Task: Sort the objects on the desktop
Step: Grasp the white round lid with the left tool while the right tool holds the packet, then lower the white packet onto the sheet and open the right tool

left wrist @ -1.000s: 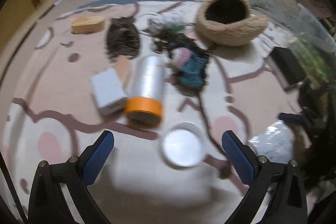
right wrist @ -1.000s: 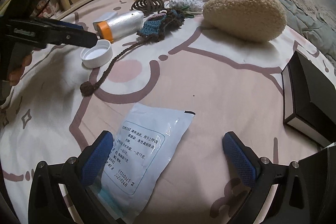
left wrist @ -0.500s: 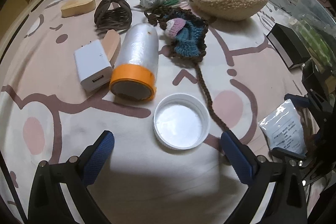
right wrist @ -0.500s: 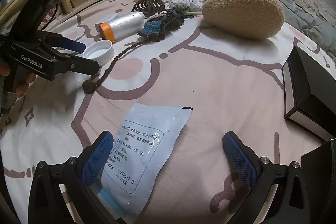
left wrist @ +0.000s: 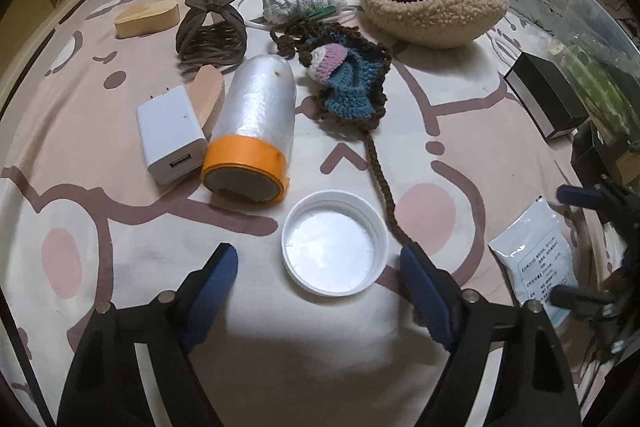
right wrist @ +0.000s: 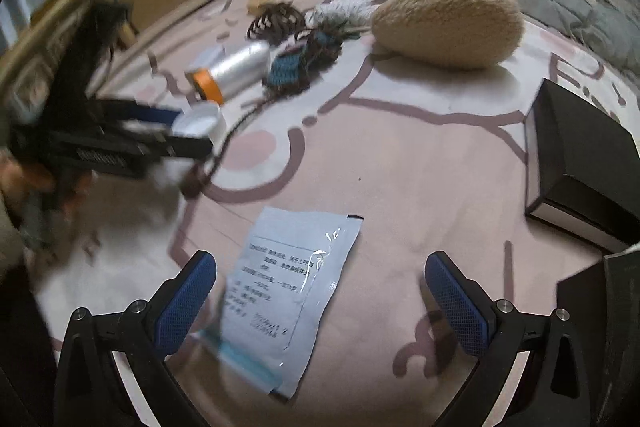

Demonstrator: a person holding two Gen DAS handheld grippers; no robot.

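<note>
Lowered since the earlier frame, the left gripper (left wrist: 320,263) is now bracketing the white cap (left wrist: 335,242) with its jaws spread, blue pads either side, not touching. This cap is lying open side up on the patterned bedsheet (left wrist: 120,251), just beside the orange-capped bottle (left wrist: 252,129). Further right, the right gripper (right wrist: 320,291) is hovering with jaws spread over the white sachet (right wrist: 288,291), gripping nothing.

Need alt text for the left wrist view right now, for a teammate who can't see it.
The open left gripper hovers over a bedsheet, fingers straddling a white lid. Beyond lie an orange-capped roll, white charger, hair claw, crochet pouch and fuzzy basket.
</note>
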